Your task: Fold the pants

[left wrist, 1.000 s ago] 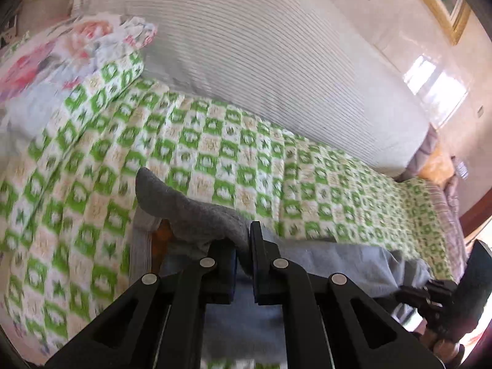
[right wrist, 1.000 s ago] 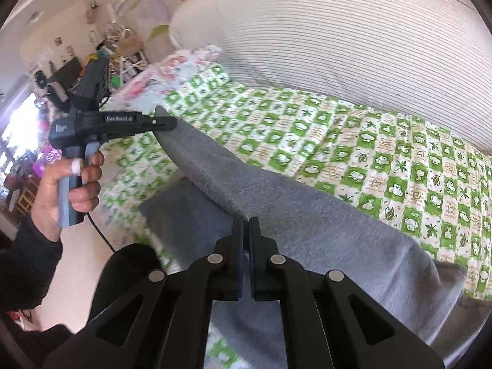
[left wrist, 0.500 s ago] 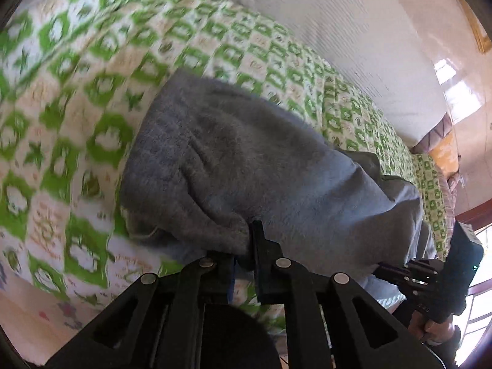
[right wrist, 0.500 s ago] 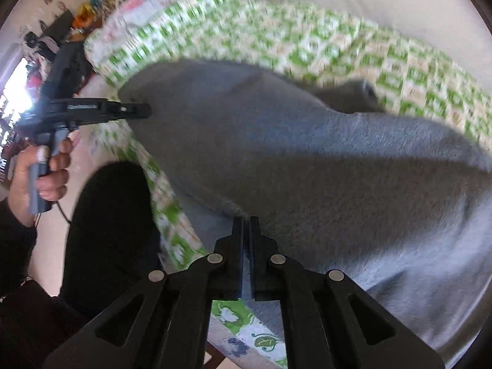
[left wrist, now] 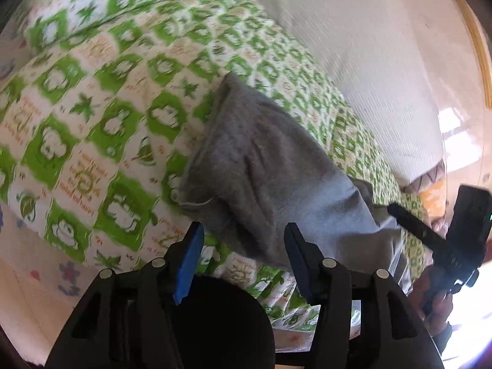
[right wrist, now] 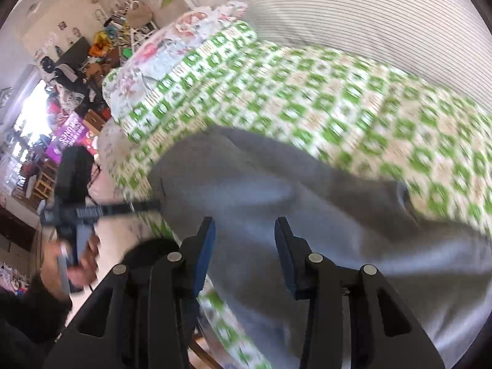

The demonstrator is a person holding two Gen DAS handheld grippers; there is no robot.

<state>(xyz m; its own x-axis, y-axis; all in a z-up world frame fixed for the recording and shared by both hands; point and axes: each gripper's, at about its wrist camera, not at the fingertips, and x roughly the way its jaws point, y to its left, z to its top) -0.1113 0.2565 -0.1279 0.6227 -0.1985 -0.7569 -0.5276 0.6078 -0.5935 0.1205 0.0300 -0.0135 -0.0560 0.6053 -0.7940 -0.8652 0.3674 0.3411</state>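
Note:
The grey pants [left wrist: 270, 178] lie folded over on the green-and-white patterned bed cover [left wrist: 92, 129], near the bed's front edge. My left gripper [left wrist: 244, 258] is open, its blue pads just in front of the pants' near edge, holding nothing. My right gripper [right wrist: 244, 252] is open just above the grey pants [right wrist: 276, 203], empty. The right gripper [left wrist: 430, 233] also shows in the left wrist view at the pants' far right end. The left gripper [right wrist: 135, 207] shows in the right wrist view at the pants' left edge.
A large white striped cushion [right wrist: 369, 21] lies along the back of the bed. A floral pillow [right wrist: 172, 49] sits at the left end. A cluttered room with furniture [right wrist: 61, 98] lies beyond. The bed's front edge drops to the floor [left wrist: 37, 276].
Both grippers have opened and let go of the pants, which now lie folded on the bed. Both grippers have pulled back a little towards the bed's front edge.

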